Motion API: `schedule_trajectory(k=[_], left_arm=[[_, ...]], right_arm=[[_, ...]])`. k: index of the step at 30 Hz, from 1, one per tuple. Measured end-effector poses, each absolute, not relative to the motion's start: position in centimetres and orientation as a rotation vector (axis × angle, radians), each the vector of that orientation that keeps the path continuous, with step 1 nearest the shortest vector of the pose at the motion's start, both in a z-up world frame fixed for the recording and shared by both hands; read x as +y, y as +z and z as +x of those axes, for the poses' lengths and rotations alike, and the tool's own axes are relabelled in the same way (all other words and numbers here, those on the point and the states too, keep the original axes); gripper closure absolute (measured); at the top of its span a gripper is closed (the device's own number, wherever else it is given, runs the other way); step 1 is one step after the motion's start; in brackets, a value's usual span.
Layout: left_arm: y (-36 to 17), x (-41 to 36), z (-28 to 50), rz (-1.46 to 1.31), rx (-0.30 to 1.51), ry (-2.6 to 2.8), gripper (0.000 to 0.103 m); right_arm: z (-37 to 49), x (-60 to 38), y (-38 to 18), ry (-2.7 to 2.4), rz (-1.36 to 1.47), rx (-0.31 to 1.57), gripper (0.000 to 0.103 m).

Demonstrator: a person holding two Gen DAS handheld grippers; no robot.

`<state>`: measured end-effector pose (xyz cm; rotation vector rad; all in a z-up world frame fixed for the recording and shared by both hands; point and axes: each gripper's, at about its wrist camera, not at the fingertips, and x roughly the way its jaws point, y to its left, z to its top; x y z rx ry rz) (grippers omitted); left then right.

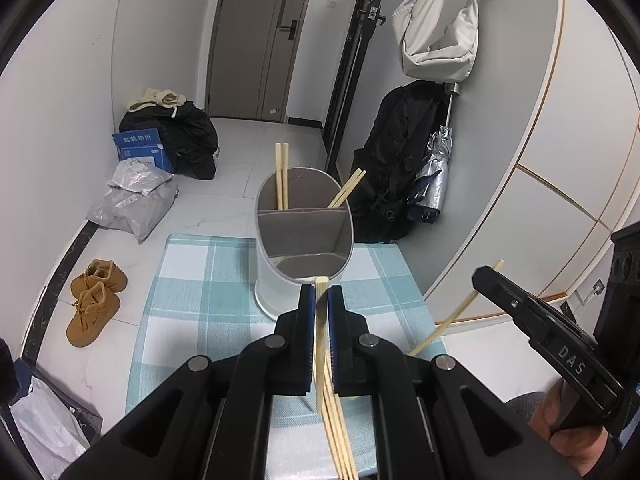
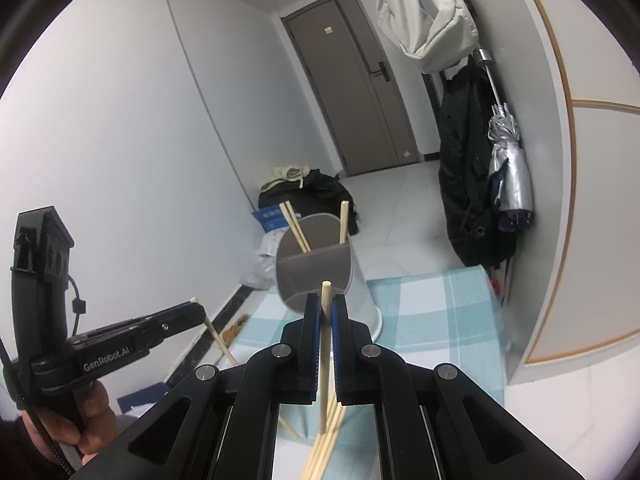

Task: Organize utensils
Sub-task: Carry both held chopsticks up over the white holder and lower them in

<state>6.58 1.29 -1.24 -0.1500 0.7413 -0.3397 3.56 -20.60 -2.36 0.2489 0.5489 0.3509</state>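
Observation:
A white oval utensil holder (image 1: 269, 280) with a grey divider stands at the far end of the teal checked tablecloth (image 1: 200, 280). Its back compartment holds a pair of wooden chopsticks (image 1: 282, 176) and a leaning pair (image 1: 346, 189). My left gripper (image 1: 320, 290) is shut on one chopstick (image 1: 320, 344) just short of the holder's near rim. In the right wrist view my right gripper (image 2: 326, 298) is shut on another chopstick (image 2: 325, 344), in front of the holder (image 2: 366, 292). Several loose chopsticks (image 1: 340, 432) lie on the cloth under both grippers. Each gripper appears in the other's view, right gripper (image 1: 482, 276) and left gripper (image 2: 200, 311).
The table is small; its cloth (image 2: 440, 312) ends close behind the holder. On the floor are tan shoes (image 1: 94, 300), grey parcels (image 1: 132, 204) and a blue box (image 1: 140, 150). A black bag (image 1: 396, 168) and a folded umbrella (image 1: 436, 176) hang at the right wall.

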Motion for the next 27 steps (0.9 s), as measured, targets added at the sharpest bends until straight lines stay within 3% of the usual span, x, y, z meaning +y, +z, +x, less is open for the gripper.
schedule_trajectory(k=[10, 27], left_arm=[[1.7, 0.7, 9.1, -0.177, 0.715, -0.37, 0.101], [9.1, 0.6, 19.0, -0.214, 0.58, -0.434, 0.101]], right_arm=[[7.1, -20.9, 0.1, 0.376, 0.282, 0.545, 0.098], [16.0, -20.7, 10.2, 0.412, 0.236, 0.436, 0.098]])
